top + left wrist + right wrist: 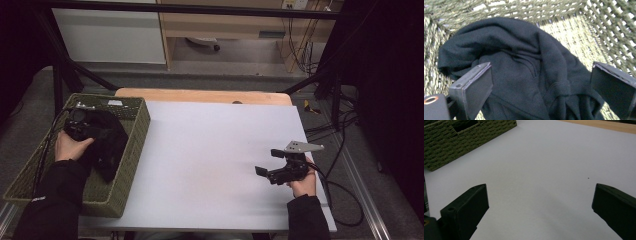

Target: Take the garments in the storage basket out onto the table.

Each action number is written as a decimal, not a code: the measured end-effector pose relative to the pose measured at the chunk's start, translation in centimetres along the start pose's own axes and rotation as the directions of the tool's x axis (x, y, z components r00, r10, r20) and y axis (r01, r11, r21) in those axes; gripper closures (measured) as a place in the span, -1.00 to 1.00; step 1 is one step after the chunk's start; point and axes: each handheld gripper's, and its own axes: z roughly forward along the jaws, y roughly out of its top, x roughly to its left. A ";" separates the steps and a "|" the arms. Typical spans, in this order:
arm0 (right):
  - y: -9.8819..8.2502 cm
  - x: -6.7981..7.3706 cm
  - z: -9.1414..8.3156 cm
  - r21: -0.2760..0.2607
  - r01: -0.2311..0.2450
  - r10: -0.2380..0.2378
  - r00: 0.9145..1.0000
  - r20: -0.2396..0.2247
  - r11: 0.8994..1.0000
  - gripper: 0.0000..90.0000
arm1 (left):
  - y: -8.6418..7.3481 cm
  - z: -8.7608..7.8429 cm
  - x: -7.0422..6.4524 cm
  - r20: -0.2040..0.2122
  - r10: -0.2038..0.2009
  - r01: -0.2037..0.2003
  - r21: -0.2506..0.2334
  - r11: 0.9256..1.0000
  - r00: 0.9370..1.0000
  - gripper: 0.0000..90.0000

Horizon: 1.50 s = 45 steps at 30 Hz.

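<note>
1. One basket (pixel 131 150), woven and olive green, stood on the left edge of the bench (pixel 215 150), which was covered by a white sheet.
2. One black cloth (pixel 107 142) lay crumpled inside the basket, toward its far end and right wall.
3. Two grippers were present, one in each of the person's two hands.
4. The left gripper (pixel 80 125) was down in the basket at the cloth's left side, with the left hand (pixel 70 147) behind it.
5. In the left gripper view its jaws were spread wide, released, with the cloth (pixel 524 67) bunched between and beyond them; whether either jaw touched the fabric could not be told.
6. That view also showed the basket's woven floor and walls (pixel 609 32) close up, with light through the gaps, which the high view did not resolve.
7. The right gripper (pixel 270 162) hovered over the bare right part of the bench, well apart from the basket, held by the right hand (pixel 302 185).
8. Its jaws were spread and grasped nothing.
9. The right gripper view showed the basket's outer wall (pixel 461 142) with a handle opening, and a strip of wooden bench edge (pixel 604 125) beyond the sheet.
</note>
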 end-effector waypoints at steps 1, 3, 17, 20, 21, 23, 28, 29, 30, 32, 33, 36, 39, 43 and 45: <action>0.0 0.0 0.0 0.003 0.001 -0.001 1.000 0.000 1.000 -0.97 | -0.1 0.2 0.0 -0.008 0.000 0.000 0.008 1.000 1.000 -0.90; 0.0 0.0 0.0 0.003 0.001 -0.001 1.000 0.000 1.000 -0.97 | -0.2 0.7 -0.1 -0.027 0.008 -0.008 0.028 1.000 1.000 -0.90; 0.0 0.0 0.0 0.004 0.001 -0.001 1.000 0.001 1.000 -0.97 | -0.9 3.1 -0.4 -0.043 0.013 -0.007 0.132 0.991 0.999 -0.91; 0.0 0.0 0.0 0.006 0.000 0.000 1.000 0.002 1.000 -0.97 | -1.1 3.5 -0.3 -0.039 0.013 -0.006 0.155 0.988 0.999 -0.91; 0.0 0.0 0.1 0.006 0.000 0.000 1.000 0.002 1.000 -0.97 | -1.2 3.6 -0.3 -0.038 0.011 -0.005 0.164 0.986 0.999 -0.89; 0.0 0.1 0.1 0.006 -0.001 0.001 1.000 0.001 1.000 -0.97 | -1.3 3.8 -0.3 -0.038 0.020 -0.013 0.184 0.983 0.999 -0.86; 0.0 0.0 0.0 0.005 0.001 -0.001 1.000 0.001 1.000 -0.97 | -1.4 4.2 -0.1 -0.040 0.016 -0.008 0.203 0.979 0.999 -0.76; 0.0 0.0 0.0 0.005 0.002 -0.002 1.000 0.002 1.000 -0.97 | -1.4 4.2 -0.1 -0.040 0.016 -0.008 0.203 0.979 0.999 -0.72; 0.0 0.0 0.0 0.005 0.002 -0.002 1.000 0.002 1.000 -0.97 | -1.5 4.3 -0.1 -0.040 0.013 -0.004 0.206 0.978 0.999 -0.72; 0.0 0.0 0.0 0.005 0.002 -0.002 1.000 0.002 1.000 -0.97 | -1.6 4.4 -0.1 -0.042 0.020 -0.010 0.217 0.976 0.999 -0.63; 0.0 0.0 0.0 0.003 0.000 0.000 1.000 0.000 1.000 -0.97 | -1.6 4.4 0.0 -0.043 0.019 -0.010 0.219 0.976 0.999 -0.54; 0.0 0.0 0.0 0.003 0.000 0.000 1.000 0.000 1.000 -0.97 | -1.6 4.5 0.0 -0.043 0.022 -0.012 0.225 0.974 0.999 -0.43; 0.0 0.0 0.0 0.002 -0.002 0.002 1.000 -0.001 1.000 -0.97 | -1.7 4.6 -0.1 -0.042 0.026 -0.016 0.231 0.973 0.999 -0.36; 0.0 0.0 0.0 0.004 0.000 0.000 1.000 0.001 1.000 -0.97 | -1.6 4.4 -0.2 -0.045 0.014 -0.003 0.238 0.971 0.999 -0.13; 0.0 0.0 0.0 0.003 0.000 0.000 1.000 0.001 1.000 -0.97 | -1.5 4.3 -0.2 -0.051 0.015 -0.002 0.240 0.971 0.999 -0.06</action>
